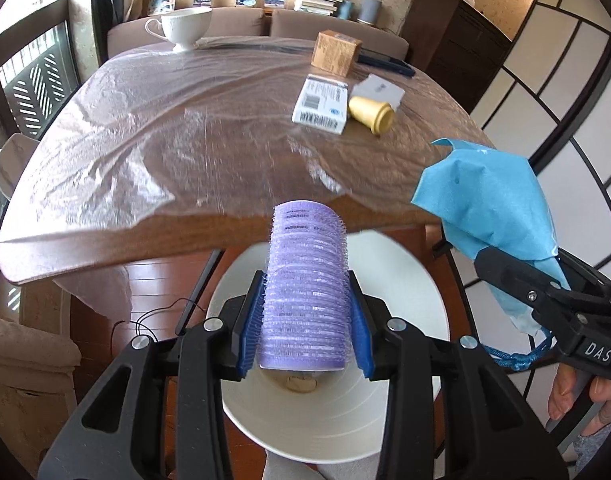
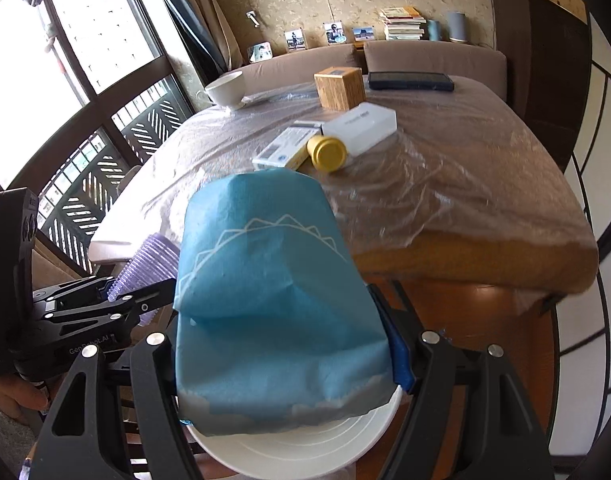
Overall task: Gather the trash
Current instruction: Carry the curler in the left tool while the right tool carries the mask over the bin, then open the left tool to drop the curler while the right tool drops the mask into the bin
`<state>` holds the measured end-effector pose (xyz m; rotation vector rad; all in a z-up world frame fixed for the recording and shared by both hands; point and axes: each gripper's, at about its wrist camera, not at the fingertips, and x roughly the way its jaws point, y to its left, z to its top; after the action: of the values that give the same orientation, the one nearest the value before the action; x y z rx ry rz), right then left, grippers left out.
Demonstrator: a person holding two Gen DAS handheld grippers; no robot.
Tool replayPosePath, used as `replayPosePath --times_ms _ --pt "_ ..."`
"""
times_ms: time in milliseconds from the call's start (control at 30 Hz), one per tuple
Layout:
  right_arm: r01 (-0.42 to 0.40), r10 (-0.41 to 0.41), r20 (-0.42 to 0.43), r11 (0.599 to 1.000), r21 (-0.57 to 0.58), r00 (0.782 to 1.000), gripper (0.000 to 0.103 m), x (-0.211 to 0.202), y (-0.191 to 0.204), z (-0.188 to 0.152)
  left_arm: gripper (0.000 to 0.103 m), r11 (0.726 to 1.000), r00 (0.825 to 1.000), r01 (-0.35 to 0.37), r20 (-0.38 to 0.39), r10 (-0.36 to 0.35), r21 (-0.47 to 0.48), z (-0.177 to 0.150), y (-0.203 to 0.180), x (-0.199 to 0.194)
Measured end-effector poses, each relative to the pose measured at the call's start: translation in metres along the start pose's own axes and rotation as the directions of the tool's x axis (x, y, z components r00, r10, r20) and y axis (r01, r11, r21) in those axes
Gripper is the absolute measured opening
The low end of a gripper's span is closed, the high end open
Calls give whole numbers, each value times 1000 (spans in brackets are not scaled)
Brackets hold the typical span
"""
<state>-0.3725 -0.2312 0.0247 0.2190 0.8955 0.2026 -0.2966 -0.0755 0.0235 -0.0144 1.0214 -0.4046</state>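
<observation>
Our left hand-held gripper [image 1: 307, 336] clamps a purple hair roller [image 1: 305, 288], long axis pointing away along the fingers, above a white bin [image 1: 409, 420]; our right hand-held gripper [image 2: 289, 344] grips a blue bag [image 2: 273, 288] off the table [image 1: 185, 152].

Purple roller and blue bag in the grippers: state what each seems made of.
Purple roller: looks like translucent plastic, matte, ringed with fine bristly hooks, like a self-grip hair curler. Blue bag: probably non-woven fabric or thin paper, matte; it creases softly, carries a white printed line and a blue drawstring cord.
</observation>
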Motion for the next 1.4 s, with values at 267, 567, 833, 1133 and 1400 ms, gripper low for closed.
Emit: replayPosePath --times_ms 267,567,833,1133,1400 --pt "26 -25 -73 999 19 997 71 4 4 -41 40 1000 998 26 -54 -25 14 -27 1 5" --pt "31 -33 -145 999 -14 989 71 18 -2 -59 40 1000 994 -9 -106 10 10 -46 -7 21" --pt "40 -46 -210 999 -34 977 71 34 -16 -68 40 999 987 -45 -151 48 24 -64 -12 38" --pt "28 -33 -250 999 -22 968 71 51 -28 -72 40 998 978 -56 -197 61 29 -70 -16 58" --pt "28 -36 -271 999 -34 962 71 61 -31 -69 40 997 968 -71 -237 78 37 -70 -15 73"
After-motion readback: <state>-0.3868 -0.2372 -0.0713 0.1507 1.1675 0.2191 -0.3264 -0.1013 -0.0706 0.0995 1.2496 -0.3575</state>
